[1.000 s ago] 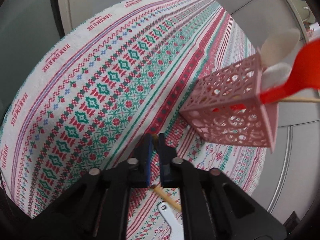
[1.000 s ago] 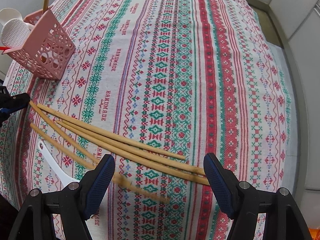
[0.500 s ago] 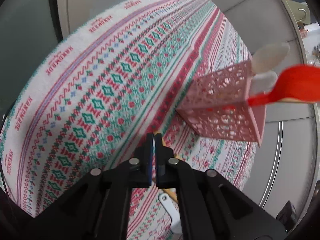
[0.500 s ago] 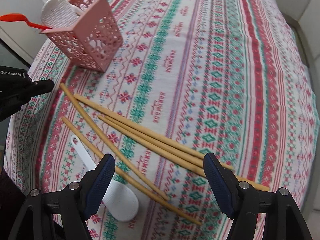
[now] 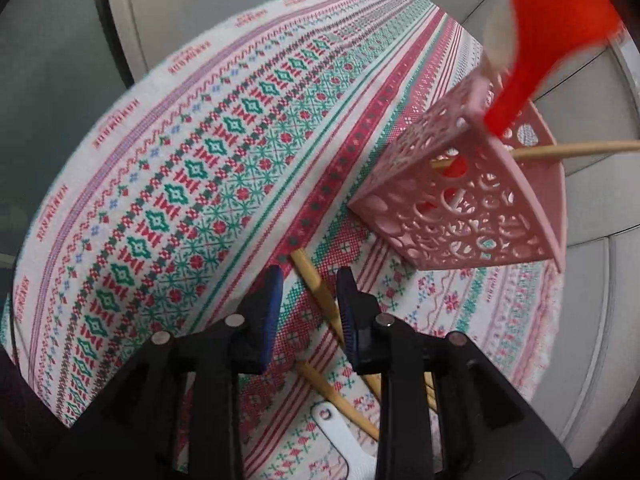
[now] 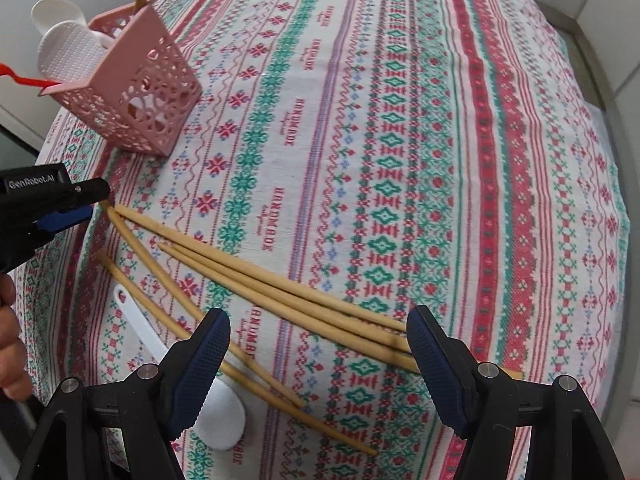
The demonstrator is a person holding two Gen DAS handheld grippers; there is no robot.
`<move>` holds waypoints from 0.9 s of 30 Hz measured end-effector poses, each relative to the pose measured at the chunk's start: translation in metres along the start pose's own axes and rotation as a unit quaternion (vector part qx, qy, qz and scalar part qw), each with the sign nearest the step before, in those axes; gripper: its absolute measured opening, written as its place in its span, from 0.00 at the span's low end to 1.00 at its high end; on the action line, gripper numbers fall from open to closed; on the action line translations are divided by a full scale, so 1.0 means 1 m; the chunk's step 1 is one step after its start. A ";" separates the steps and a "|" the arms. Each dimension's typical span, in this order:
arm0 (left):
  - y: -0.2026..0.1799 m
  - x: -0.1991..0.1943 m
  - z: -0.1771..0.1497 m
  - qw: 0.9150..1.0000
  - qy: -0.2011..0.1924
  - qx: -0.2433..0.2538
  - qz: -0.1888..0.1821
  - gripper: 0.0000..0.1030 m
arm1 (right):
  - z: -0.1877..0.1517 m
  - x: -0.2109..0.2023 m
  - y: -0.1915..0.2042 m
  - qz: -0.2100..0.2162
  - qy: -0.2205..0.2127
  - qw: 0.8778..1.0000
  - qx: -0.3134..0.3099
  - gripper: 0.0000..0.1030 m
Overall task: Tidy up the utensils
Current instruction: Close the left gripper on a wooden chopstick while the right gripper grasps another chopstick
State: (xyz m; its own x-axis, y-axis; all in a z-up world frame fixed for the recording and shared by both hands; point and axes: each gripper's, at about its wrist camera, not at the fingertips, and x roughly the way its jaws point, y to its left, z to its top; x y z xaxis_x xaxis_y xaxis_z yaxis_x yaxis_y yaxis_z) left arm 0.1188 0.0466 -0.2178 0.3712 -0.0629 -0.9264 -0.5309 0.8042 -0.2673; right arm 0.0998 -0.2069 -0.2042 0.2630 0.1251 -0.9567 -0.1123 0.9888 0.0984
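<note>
Two hand-held grippers hovered over loose wooden chopsticks on a patterned tablecloth.

Five long, pale chopsticks (image 6: 256, 292) lay fanned on the tablecloth (image 6: 400, 120), beside a white spoon (image 6: 180, 376). The left gripper (image 5: 310, 280) stood partly open, straddling one chopstick's tip (image 5: 316, 284) without clamping it. The right gripper (image 6: 320, 344) gaped wide, empty. Only the right view showed the whole spread; the left showed the pink lattice basket (image 5: 472, 216) close up, holding a red spoon (image 5: 532, 60).
</note>
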 end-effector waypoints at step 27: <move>0.048 -0.040 0.029 0.990 0.004 -0.036 -0.138 0.10 | 0.027 0.015 0.032 0.045 -0.025 0.996 -0.071 0.65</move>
State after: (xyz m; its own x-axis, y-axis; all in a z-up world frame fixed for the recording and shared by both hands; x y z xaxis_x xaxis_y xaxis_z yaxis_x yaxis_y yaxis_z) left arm 0.1010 0.1049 -0.1861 0.5043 -0.2785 -0.8174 -0.4636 0.7113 -0.5283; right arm 0.1262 -0.1716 -0.2075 0.2931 0.2204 -0.9303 -0.2711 0.9523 0.1402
